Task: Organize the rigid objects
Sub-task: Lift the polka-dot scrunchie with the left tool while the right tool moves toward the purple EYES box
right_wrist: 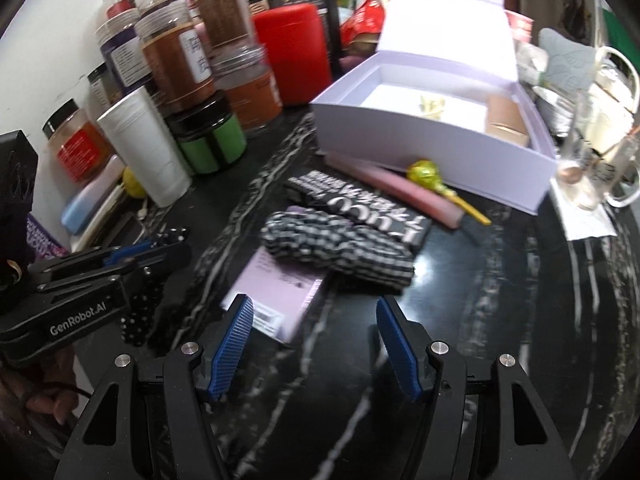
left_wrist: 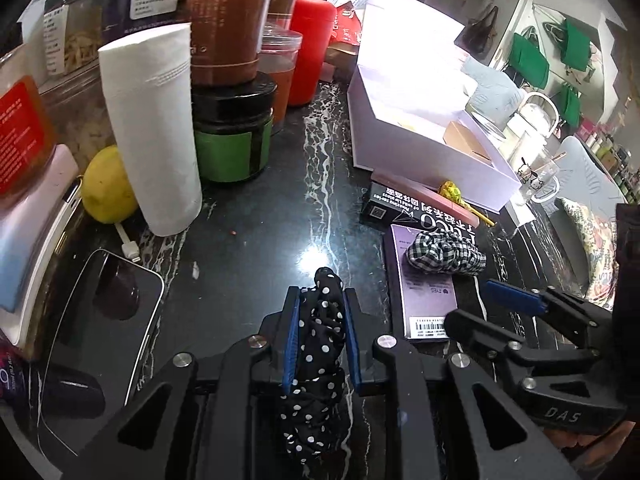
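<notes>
left claw (left_wrist: 320,336) clamped on polka-dot scrunchie (left_wrist: 320,320), right claw (right_wrist: 316,344) wide open, empty, near gingham scrunchie (right_wrist: 340,248): soft fabric may slip free over worktop (left_wrist: 260,200).

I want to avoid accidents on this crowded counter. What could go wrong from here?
1. The polka-dot scrunchie hangs loosely below the left tool; its free end may drag over the phone or slip out.
2. The open right tool, nearing the checkered scrunchie, might also catch the purple card beneath it.
</notes>
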`<state>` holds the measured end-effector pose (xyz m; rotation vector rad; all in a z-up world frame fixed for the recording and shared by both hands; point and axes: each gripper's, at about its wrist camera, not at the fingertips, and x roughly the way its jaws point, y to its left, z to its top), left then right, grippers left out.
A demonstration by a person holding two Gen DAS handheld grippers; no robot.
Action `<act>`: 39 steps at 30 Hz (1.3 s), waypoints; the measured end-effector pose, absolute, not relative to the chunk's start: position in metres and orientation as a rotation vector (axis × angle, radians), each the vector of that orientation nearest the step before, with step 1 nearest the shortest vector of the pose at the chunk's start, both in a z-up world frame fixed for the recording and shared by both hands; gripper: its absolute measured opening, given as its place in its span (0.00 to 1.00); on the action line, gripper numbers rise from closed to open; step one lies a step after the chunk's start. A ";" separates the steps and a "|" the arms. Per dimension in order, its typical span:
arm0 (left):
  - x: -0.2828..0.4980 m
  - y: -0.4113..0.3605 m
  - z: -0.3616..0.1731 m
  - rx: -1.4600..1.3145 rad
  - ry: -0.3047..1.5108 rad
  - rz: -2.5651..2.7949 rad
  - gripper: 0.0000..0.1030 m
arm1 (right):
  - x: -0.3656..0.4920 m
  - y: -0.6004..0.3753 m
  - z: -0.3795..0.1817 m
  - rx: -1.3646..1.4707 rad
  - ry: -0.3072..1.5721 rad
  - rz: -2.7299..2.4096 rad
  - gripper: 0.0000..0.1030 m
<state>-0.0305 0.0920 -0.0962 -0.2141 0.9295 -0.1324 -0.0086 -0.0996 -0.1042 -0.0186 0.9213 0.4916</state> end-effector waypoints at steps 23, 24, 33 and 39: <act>-0.030 0.108 -0.087 -0.223 0.921 -0.068 0.19 | 0.008 -0.055 -0.119 -0.080 0.925 0.500 0.50; -0.030 0.107 -0.087 -0.221 0.920 -0.068 0.19 | 0.007 -0.056 -0.118 -0.081 0.923 0.506 0.50; -0.033 0.090 -0.073 -0.202 0.898 -0.113 0.19 | -0.013 -0.076 -0.100 -0.049 0.875 0.545 0.49; -0.035 0.072 -0.065 -0.189 0.887 -0.158 0.19 | -0.035 -0.100 -0.082 -0.023 0.831 0.514 0.02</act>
